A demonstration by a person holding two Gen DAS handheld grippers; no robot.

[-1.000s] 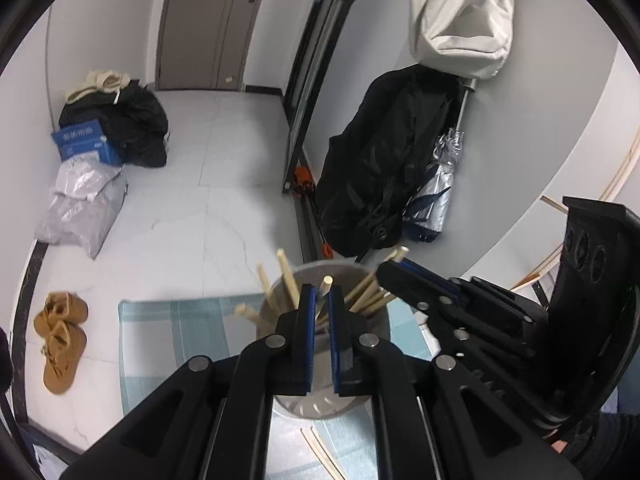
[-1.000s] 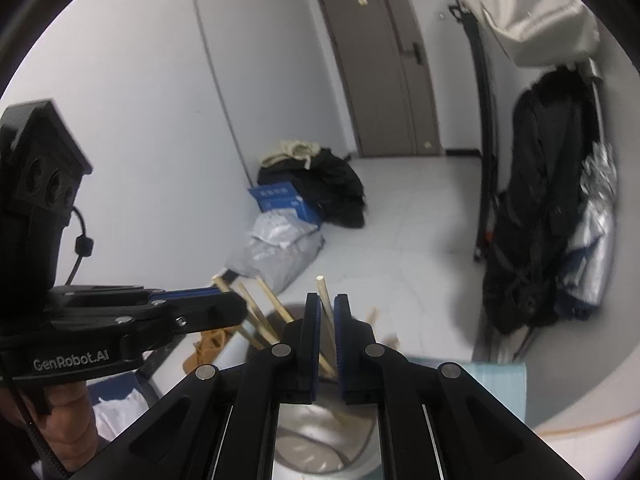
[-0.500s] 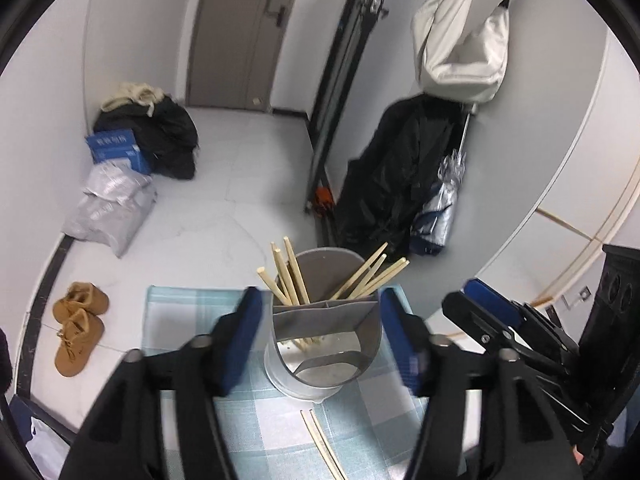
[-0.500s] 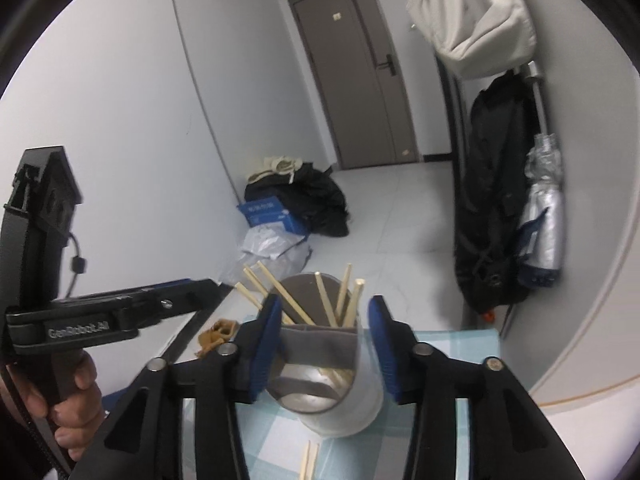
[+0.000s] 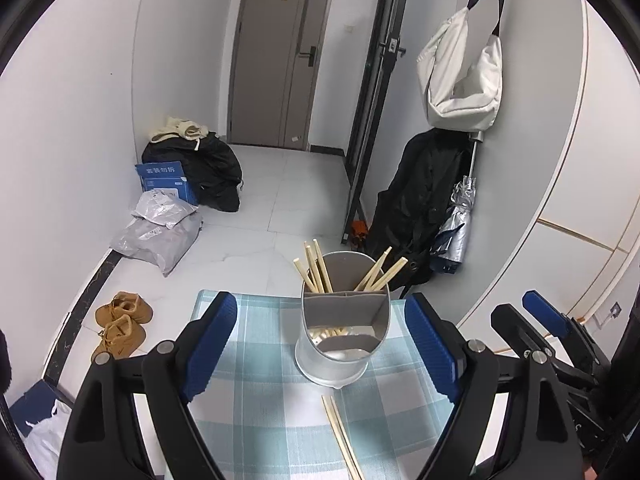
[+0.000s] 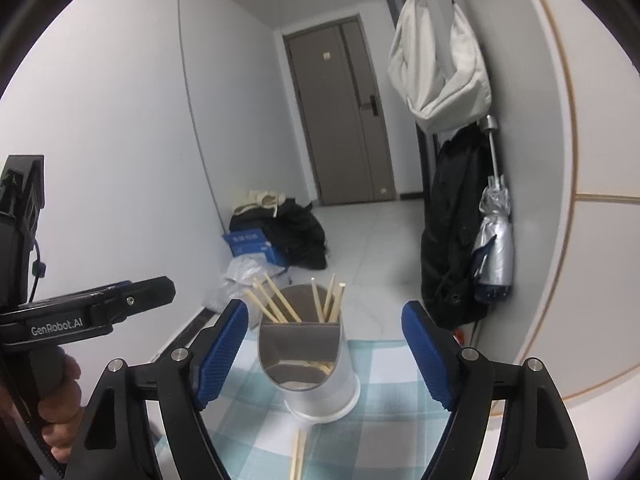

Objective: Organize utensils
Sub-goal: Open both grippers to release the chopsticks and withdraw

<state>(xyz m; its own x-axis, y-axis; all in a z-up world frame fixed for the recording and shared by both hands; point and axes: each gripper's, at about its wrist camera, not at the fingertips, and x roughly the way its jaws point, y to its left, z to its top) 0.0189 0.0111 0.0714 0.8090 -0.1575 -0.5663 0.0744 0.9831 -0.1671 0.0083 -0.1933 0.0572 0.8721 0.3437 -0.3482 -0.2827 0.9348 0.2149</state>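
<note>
A metal utensil holder [image 5: 340, 344] with a divider stands on a blue checked cloth [image 5: 256, 408]; it also shows in the right wrist view [image 6: 316, 364]. Several wooden chopsticks [image 5: 316, 268] stand in its back compartments, in two bunches. A loose pair of chopsticks [image 5: 340, 432] lies on the cloth in front of the holder, also seen in the right wrist view [image 6: 298, 456]. My left gripper [image 5: 320, 344] is open and empty, its jaws wide either side of the holder, set back from it. My right gripper [image 6: 324, 352] is open and empty, likewise facing the holder.
The right gripper [image 5: 544, 320] shows at the right of the left wrist view; the left gripper [image 6: 100, 304] at the left of the right wrist view. Beyond the table edge lie the floor, shoes [image 5: 120, 320], bags [image 5: 160, 228] and a hanging coat [image 5: 424, 200].
Both grippers were shut on chopsticks over the holder. They opened, the chopsticks dropped into the holder, and both grippers have drawn back and up from it.
</note>
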